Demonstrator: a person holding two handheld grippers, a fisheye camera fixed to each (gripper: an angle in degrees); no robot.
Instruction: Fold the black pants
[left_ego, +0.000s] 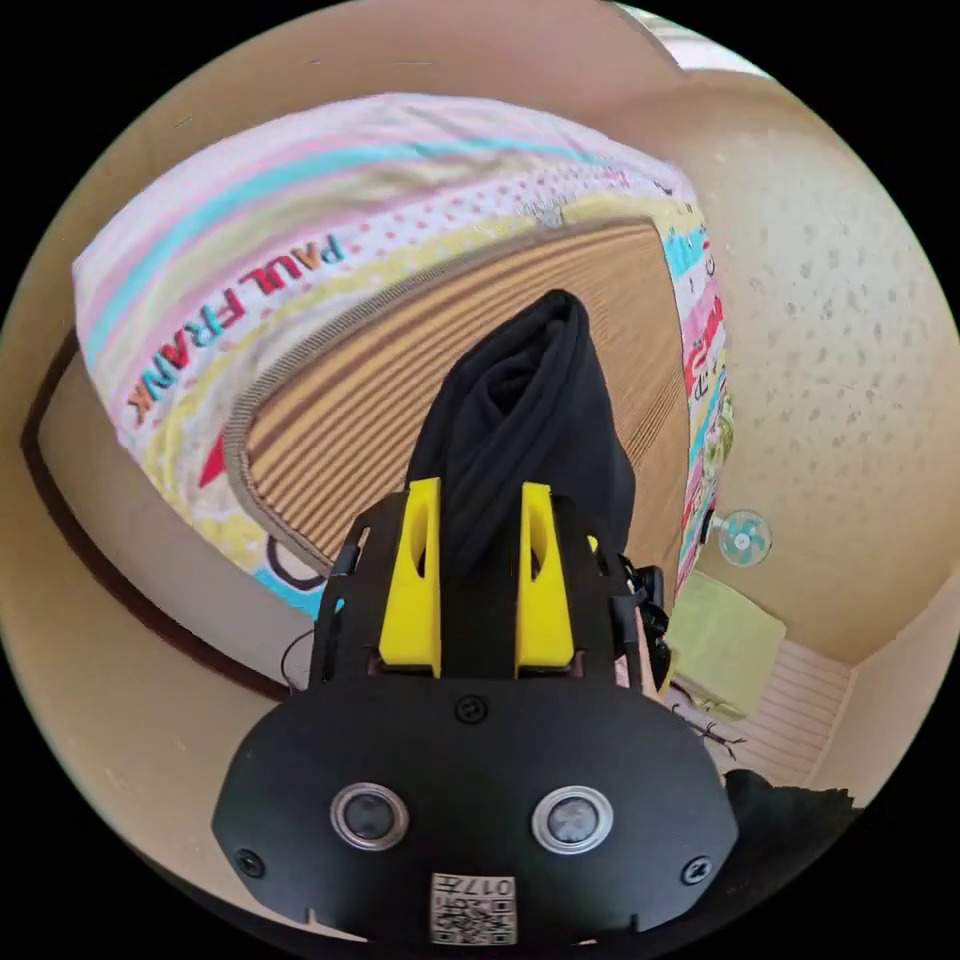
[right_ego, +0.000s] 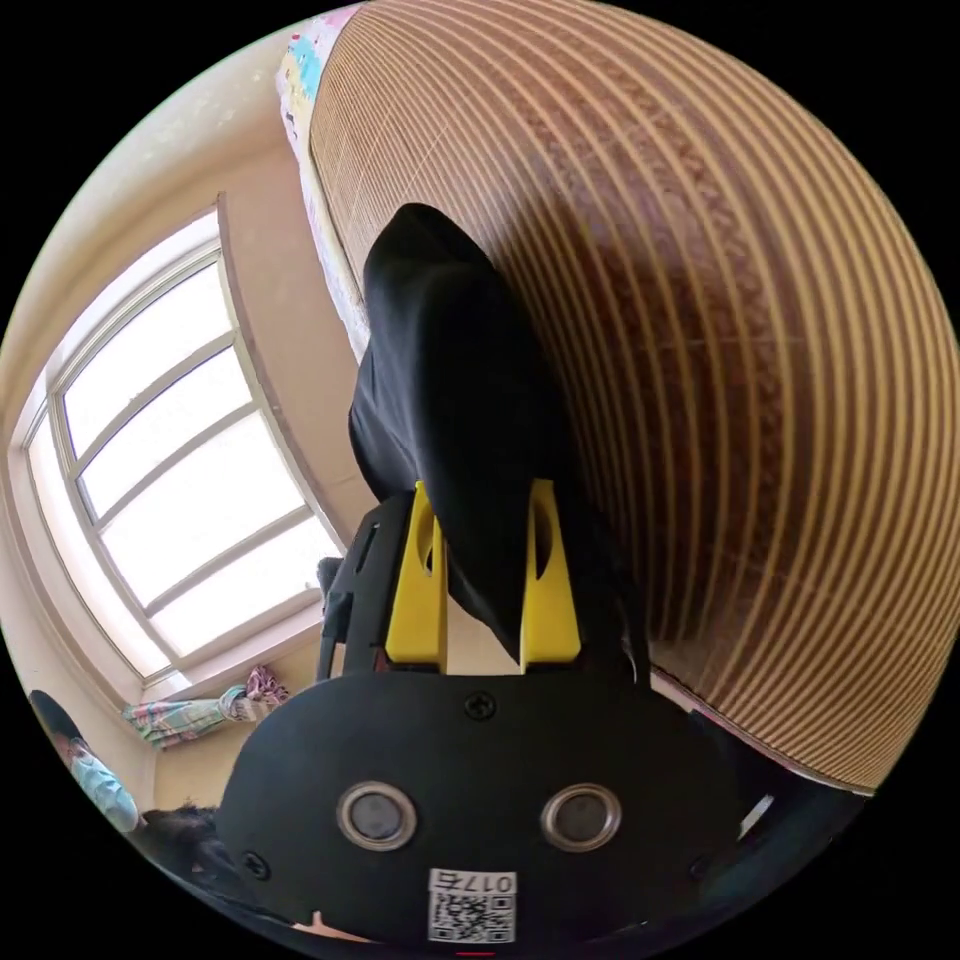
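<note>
The black pants (left_ego: 525, 400) hang bunched in thick folds over a striped bamboo mat (left_ego: 370, 400) on a bed. In the left gripper view my left gripper (left_ego: 480, 500) is shut on a thick fold of the pants, cloth filling the gap between its yellow jaws. The right gripper view has the same black pants (right_ego: 450, 380) rising from my right gripper (right_ego: 485, 500), which is shut on another fold. The mat (right_ego: 750, 350) lies close behind the cloth. How the rest of the pants lies is hidden.
A colourful striped sheet (left_ego: 300, 220) covers the bed under the mat, inside a beige bed frame (left_ego: 120, 520). A small fan (left_ego: 743, 538) and a green cloth (left_ego: 725, 640) sit by the speckled wall. A large window (right_ego: 170, 480) is beside the bed, with a person (right_ego: 95, 780) low at the edge.
</note>
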